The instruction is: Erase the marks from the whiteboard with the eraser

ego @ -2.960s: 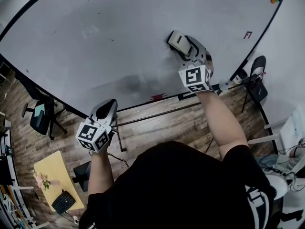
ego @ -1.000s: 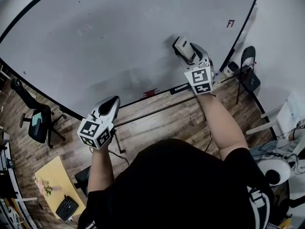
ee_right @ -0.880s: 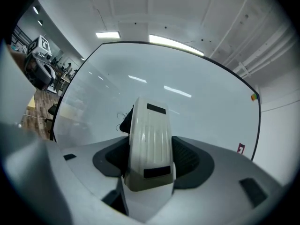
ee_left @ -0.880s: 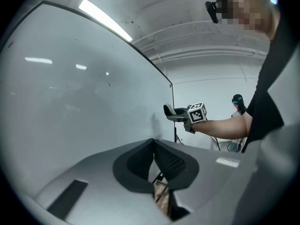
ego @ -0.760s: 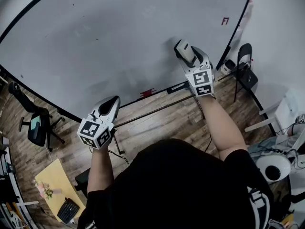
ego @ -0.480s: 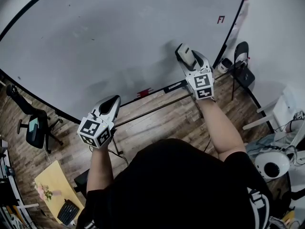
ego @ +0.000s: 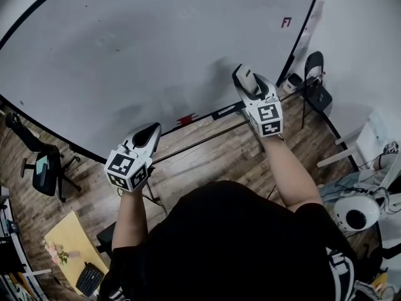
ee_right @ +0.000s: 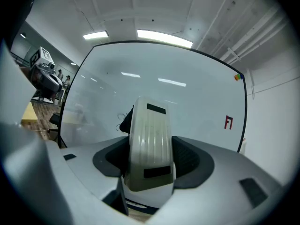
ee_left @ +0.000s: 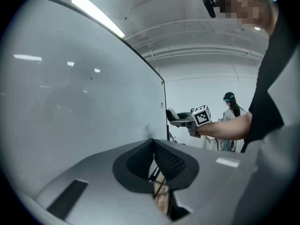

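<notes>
The whiteboard (ego: 156, 36) fills the upper head view. It carries a red mark (ego: 286, 22) near its right edge and a small red mark (ego: 186, 119) at its lower edge. My right gripper (ego: 250, 81) is shut on the pale eraser (ego: 244, 77), held at the board's lower right. In the right gripper view the eraser (ee_right: 149, 139) stands between the jaws, with a black scribble (ee_right: 124, 120) showing beside it and the red mark (ee_right: 228, 122) to the right. My left gripper (ego: 149, 132) is shut and empty, below the board's lower edge; its jaws (ee_left: 153, 143) meet.
The board's stand bar (ego: 207, 140) crosses the wooden floor below the board. An office chair (ego: 44, 168) stands at the left, a folding chair (ego: 313, 68) at the right, a yellow table (ego: 69, 243) at lower left. A person (ee_left: 229, 111) stands in the background.
The right gripper has carried the eraser down and to the right across the board, nearer the lower edge and the red mark. The left gripper has hardly moved.
</notes>
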The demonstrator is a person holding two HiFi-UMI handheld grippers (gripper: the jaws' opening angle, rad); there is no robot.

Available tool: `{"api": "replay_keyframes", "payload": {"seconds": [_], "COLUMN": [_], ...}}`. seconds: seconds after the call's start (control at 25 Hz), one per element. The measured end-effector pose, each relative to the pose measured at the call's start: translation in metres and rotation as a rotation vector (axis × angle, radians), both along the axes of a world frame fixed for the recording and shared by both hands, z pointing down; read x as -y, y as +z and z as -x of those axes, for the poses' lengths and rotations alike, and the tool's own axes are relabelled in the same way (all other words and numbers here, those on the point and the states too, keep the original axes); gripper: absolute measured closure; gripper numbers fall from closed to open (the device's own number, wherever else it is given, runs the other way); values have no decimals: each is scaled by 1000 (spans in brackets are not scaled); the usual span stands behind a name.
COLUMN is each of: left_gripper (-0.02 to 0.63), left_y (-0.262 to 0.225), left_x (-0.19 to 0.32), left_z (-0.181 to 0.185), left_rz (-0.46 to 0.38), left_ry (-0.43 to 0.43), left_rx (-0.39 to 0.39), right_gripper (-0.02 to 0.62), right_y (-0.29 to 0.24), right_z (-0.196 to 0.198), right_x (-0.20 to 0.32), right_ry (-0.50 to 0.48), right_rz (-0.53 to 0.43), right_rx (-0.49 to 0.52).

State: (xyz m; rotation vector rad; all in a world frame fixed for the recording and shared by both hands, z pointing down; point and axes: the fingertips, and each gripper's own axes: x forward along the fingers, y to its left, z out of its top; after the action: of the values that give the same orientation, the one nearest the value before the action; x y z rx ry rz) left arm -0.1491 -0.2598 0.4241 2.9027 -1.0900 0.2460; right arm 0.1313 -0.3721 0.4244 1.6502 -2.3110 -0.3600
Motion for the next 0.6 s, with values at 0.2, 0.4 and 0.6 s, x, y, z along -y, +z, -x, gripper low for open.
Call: {"api": "replay_keyframes", "payload": {"seconds": [0.2,0.4,0.6], "left_gripper": [594,592,592], "left_y": [1,5,8], "left_x": [1,3,6], "left_z": [-7,-13,-17], "left_rz": [7,16,17], "left_ry": [15,30,40], "left_rx": [3,2,1], "right_gripper": [339,339,339], "right_y": [8,15,17], "right_z": [-6,-8,-6], "right_x": [-8,-18,-25], "right_ry": [7,7,-1], "right_rz": [21,46,63], "right_rx": [22,64,93]}}
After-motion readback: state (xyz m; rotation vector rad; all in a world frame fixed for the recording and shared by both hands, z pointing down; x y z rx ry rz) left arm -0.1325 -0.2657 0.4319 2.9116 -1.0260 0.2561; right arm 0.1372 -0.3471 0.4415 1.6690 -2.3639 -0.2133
